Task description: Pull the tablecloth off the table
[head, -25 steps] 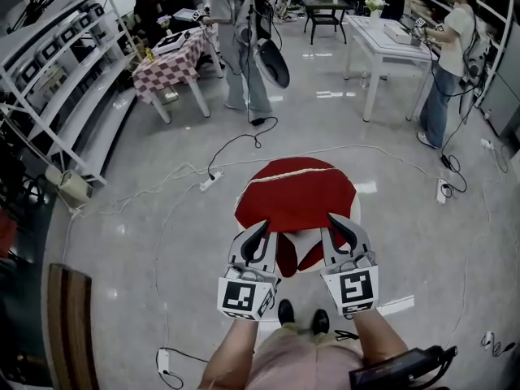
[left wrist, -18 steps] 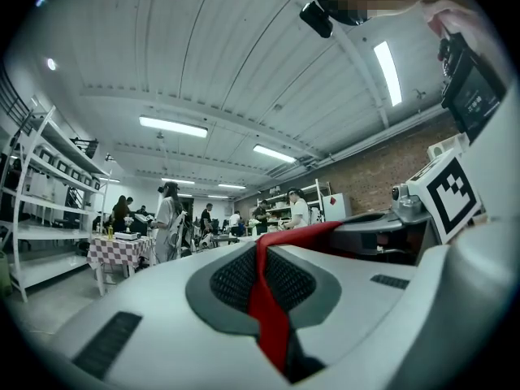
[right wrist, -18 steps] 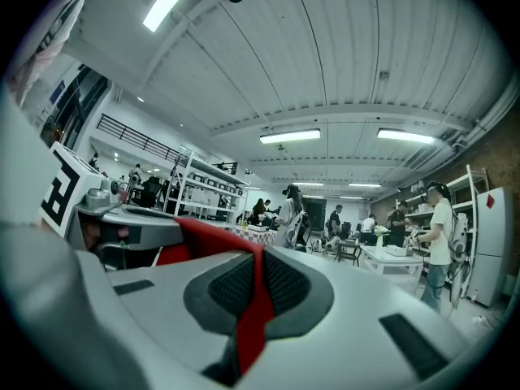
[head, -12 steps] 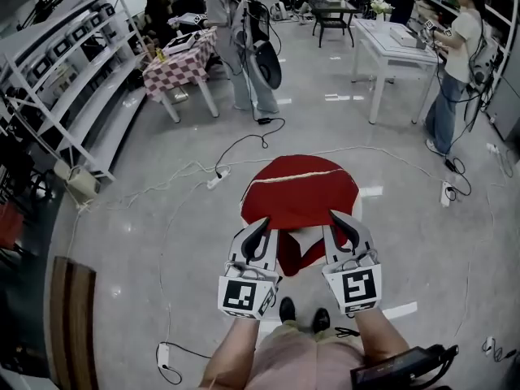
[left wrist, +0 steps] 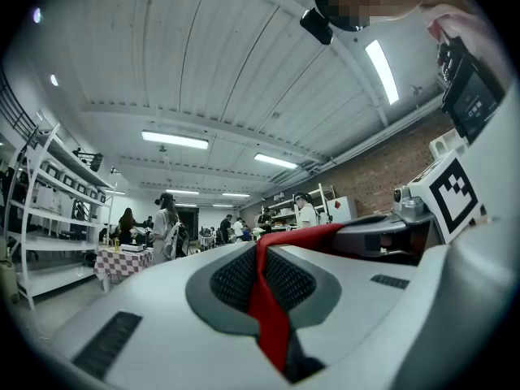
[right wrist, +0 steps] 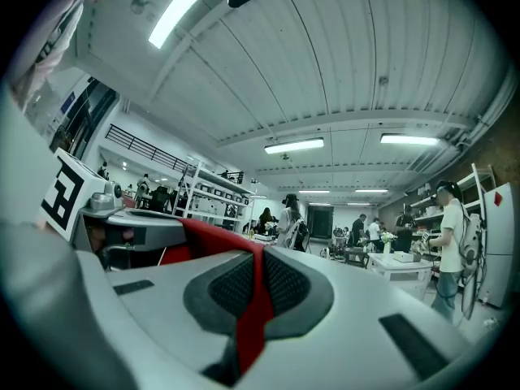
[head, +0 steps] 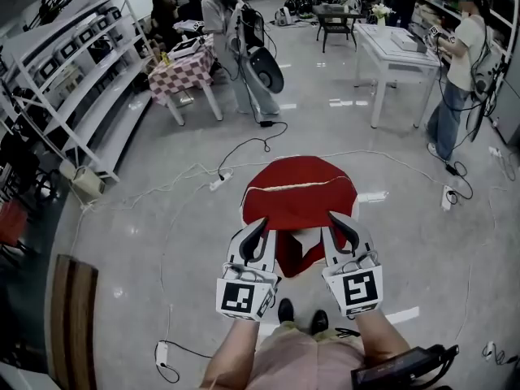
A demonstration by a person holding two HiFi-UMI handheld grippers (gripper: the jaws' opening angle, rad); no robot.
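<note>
My left tongs (head: 258, 231) and right tongs (head: 338, 224) are each clamped tight on a pinch of the red tablecloth (head: 296, 195). It lies draped over the small round surface (head: 306, 236) just ahead of me, whose pale top, I think, shows in the wedge between the tongs. The near hem is gathered up into both grips. To pull well, I judge I should keep both pinches firm and draw back evenly on both sides. I should also hold the hem raised so the cloth slides over the rim without snagging. Against a second ago, the folded far edge sits closer to me, the red patch looks smaller, and more of the pale wedge is bared.
</note>
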